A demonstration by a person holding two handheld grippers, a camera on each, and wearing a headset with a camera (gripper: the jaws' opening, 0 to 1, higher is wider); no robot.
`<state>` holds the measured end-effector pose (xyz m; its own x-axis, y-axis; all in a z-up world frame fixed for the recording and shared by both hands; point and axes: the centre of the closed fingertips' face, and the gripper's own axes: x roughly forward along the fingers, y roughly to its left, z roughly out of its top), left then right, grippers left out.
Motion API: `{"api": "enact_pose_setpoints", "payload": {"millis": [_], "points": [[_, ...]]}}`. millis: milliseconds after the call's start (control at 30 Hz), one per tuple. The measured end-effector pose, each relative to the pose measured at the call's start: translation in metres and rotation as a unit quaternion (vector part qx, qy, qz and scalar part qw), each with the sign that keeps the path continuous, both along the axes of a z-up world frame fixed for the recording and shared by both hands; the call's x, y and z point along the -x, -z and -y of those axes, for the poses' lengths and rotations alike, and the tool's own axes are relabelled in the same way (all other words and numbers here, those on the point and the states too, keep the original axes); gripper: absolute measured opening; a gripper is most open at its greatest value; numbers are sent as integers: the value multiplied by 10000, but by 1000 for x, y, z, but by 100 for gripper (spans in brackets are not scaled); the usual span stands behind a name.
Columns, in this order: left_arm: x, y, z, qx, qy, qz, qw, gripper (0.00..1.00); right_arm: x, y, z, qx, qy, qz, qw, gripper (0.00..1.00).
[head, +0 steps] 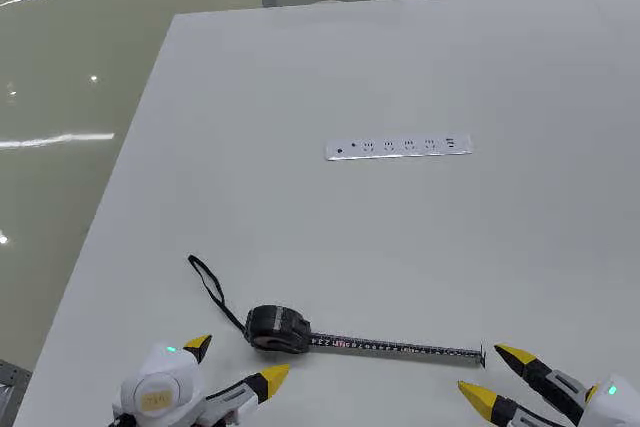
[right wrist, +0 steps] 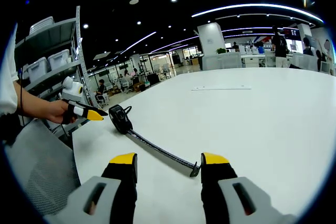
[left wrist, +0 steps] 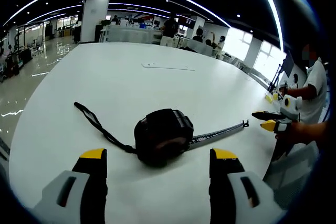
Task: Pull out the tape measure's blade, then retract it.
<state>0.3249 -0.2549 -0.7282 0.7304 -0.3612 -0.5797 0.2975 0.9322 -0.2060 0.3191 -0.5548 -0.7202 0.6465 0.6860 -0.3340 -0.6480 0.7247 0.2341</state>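
Head view: the black round tape measure lies near the front edge of the white desk, its thin metal blade pulled out flat toward the right tool. Left gripper view: the left tool is spread wide and holds nothing, the tape measure just ahead of its yellow tips. Right gripper view: the right tool is spread and empty too, the blade's end near its tips.

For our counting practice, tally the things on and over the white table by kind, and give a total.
Tape measure: 1
Power strip: 1
Grippers: 2 (left gripper, right gripper)
Total: 4
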Motion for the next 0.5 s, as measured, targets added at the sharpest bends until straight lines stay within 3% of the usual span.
{"api": "enact_pose_setpoints", "payload": {"millis": [133,500], "points": [[-6,-2,5,120,-105,-33,9999,79,-2,0,1,-7,-1,1,10000,48],[-9,7,10,129,-166,-148,9997,78,-2,5,1,-35,-9,-48,10000,48]]}}
